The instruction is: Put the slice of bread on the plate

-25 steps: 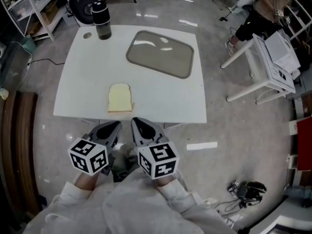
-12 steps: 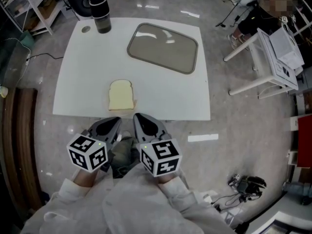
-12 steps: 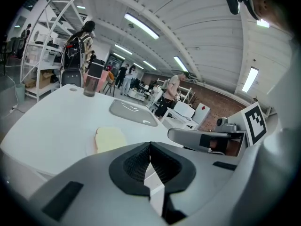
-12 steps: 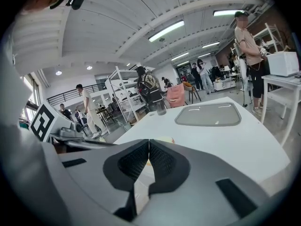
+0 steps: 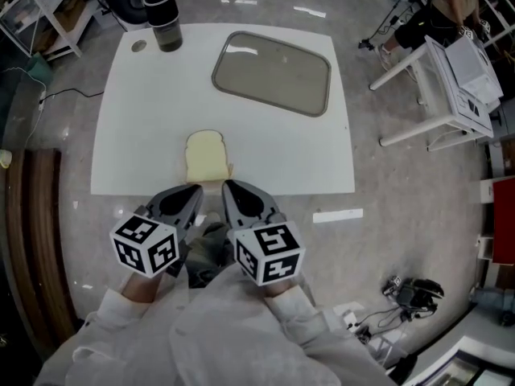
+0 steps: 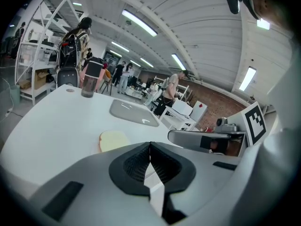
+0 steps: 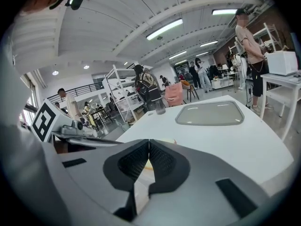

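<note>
Both tools are held low in front of the person, short of the near edge of the white table [image 5: 129, 127], side by side with their tips pointing toward 12 o'clock.

The left gripper [image 6: 150, 145] has its jaws pressed together with nothing between them. The right gripper [image 7: 149, 142] is likewise closed and empty. This reads as a ready posture: neither tool is committed, and either one can advance to the work.

The slice of bread [image 5: 206, 156] lies flat on the table at the 6 o'clock edge, just beyond the two tips and slightly nearer the left gripper's line. It touches no tool. Its place at the near edge keeps it within short reach, but a flat slice offers the jaws only a thin side to close on.

The rectangular grey plate [image 5: 273, 72] sits farther back, toward 1 o'clock from the bread, well apart from it and bare. The transfer therefore calls for a forward carry to the right.

A dark flask [image 5: 163, 18] stands upright at the far 11 o'clock corner, off the path between bread and plate.

Judged status: pickup not yet begun; the jaws must open first.
</note>
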`<state>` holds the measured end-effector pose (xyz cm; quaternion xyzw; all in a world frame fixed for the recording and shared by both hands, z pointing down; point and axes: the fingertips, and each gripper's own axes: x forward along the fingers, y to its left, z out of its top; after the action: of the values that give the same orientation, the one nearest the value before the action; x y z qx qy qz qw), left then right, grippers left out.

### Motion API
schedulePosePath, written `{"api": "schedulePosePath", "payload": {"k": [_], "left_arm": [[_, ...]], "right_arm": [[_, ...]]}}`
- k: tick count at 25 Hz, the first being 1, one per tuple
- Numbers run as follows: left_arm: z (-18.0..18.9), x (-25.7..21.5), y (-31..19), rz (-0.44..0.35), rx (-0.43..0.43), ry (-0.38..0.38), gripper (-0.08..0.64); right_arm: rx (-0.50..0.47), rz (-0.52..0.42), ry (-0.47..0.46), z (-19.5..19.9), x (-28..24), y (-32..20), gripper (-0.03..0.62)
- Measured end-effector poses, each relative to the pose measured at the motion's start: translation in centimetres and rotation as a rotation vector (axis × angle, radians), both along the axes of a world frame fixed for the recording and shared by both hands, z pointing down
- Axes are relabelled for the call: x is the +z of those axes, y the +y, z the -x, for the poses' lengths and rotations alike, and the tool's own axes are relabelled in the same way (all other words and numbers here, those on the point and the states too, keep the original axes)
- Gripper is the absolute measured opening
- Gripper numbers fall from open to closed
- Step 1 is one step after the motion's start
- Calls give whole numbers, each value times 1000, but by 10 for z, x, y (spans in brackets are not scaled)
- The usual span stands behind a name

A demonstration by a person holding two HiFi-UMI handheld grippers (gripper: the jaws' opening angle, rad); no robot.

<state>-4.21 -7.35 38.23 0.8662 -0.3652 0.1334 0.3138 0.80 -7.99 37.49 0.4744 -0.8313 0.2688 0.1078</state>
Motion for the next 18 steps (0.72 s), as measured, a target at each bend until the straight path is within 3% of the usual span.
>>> {"api": "schedulePosePath", "payload": {"k": [10,18], "left_arm": [[16,9,-22,12,25,0,9],[16,18,-21,43,23,6,9]], "right_arm": [[63,4,-10,4,0,-17,14],[54,29,-5,4,8,-23,14]]}}
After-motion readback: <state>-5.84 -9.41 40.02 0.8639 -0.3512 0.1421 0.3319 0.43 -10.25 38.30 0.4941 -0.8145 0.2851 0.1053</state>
